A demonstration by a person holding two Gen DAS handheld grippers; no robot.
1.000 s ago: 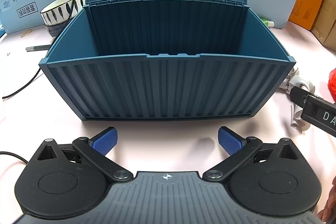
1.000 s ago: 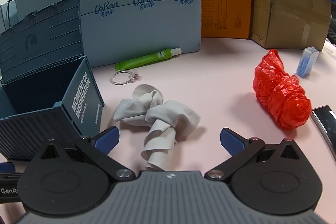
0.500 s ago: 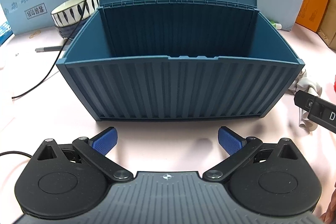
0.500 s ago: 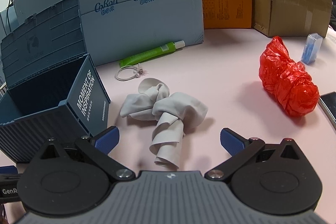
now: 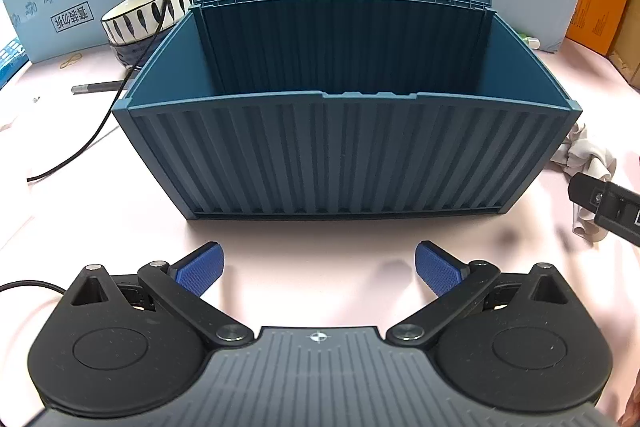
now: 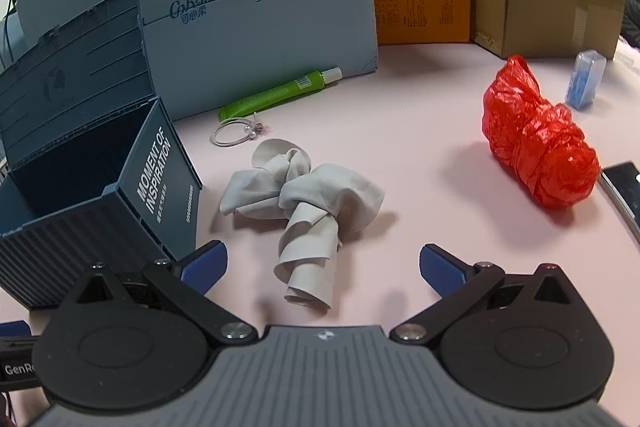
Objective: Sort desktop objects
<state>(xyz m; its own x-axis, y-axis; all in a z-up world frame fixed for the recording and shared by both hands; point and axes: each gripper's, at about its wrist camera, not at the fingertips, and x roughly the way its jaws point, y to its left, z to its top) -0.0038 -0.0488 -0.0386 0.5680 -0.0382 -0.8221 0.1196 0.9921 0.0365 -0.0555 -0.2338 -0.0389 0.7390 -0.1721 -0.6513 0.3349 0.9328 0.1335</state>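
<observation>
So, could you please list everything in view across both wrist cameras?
storage box: one, dark blue, lid open, desk centre
bowl: one, white with dark marks, behind box on the left
pen: one, dark, left of box
cloth: one, grey, crumpled, right of box
tube: one, green, against the pale blue carton
ring: one, silver with beads, near tube
plastic bag: one, red, far right
small case: one, clear blue, beyond bag
left tongs: open, empty
right tongs: open, before cloth
</observation>
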